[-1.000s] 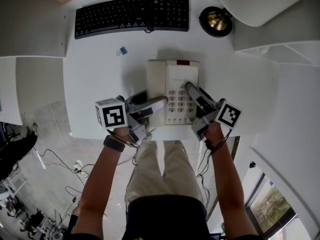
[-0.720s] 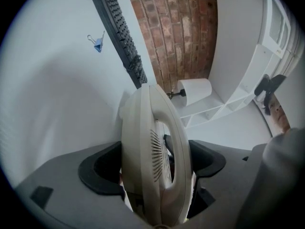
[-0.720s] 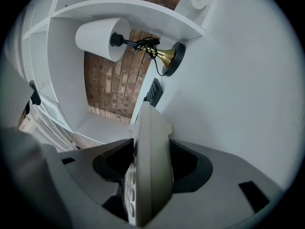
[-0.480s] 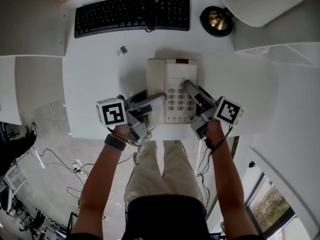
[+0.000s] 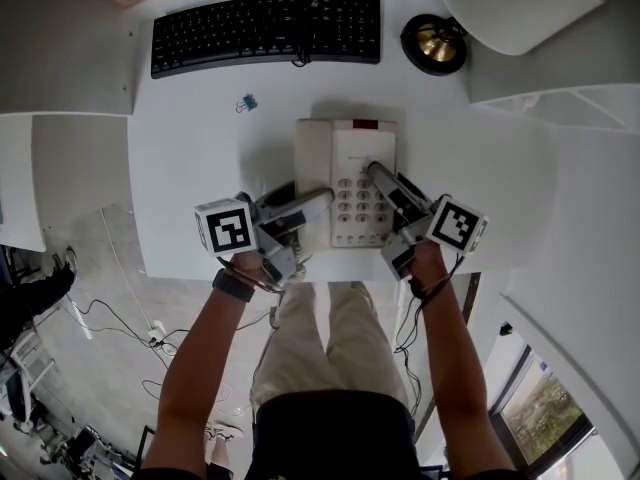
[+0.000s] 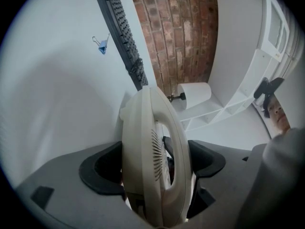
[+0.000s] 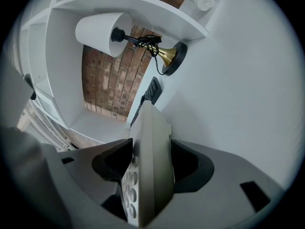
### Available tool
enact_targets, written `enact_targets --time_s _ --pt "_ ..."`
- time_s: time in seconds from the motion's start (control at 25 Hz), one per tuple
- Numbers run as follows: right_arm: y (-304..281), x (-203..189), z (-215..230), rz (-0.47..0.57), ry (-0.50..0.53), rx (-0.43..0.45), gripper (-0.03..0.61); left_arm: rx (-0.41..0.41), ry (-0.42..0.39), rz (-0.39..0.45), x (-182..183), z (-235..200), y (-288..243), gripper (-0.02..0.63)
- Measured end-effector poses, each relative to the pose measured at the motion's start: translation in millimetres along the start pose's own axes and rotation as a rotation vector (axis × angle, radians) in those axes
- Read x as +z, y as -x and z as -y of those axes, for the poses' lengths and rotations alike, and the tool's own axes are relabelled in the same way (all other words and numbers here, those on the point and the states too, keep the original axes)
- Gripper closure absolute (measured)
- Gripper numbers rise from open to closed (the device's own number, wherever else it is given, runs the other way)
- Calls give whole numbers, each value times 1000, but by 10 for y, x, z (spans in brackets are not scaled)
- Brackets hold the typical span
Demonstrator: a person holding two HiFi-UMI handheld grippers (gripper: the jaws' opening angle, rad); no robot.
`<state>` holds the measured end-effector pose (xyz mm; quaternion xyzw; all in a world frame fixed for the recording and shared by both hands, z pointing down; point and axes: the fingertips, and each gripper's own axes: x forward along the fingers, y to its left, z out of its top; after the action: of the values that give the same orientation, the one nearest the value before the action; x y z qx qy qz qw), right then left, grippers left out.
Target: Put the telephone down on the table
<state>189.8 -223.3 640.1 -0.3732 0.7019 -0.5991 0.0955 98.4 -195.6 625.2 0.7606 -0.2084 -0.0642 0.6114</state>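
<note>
Still | my left claw [image 6: 153,171] grips handset [image 6: 143,128] | right claw [image 7: 150,171] grips telephone [image 5: 352,146] edge | nothing's shifted near tabletop [image 5: 200,138] front edge | I'd judge release pending.

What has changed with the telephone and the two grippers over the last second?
Nothing clearly moved. The left gripper stays shut on the handset, and the right gripper stays shut on the telephone base at its keypad side. The telephone is in the same spot on the table. The keyboard, binder clip and lamp are unmoved.
</note>
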Motion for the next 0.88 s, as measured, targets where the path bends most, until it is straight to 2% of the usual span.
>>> enact_targets --time_s 0.16,0.24,0.52,0.64,0.76,0.88 --pt "5 28 41 29 139 -87 336 24 11 8 7 -55 33 183" --pt "14 46 49 32 175 -108 339 28 10 -9 1 -55 36 184" --pt "54 62 87 22 120 -90 348 18 4 -25 -18 -29 15 184" --pt "37 74 31 35 43 -17 361 23 -26 -20 21 -51 41 184" --pt "46 94 16 50 -28 48 377 24 -3 -30 -2 -29 37 184" --pt "73 106 13 65 -5 28 377 18 -1 -47 -32 -18 15 184"
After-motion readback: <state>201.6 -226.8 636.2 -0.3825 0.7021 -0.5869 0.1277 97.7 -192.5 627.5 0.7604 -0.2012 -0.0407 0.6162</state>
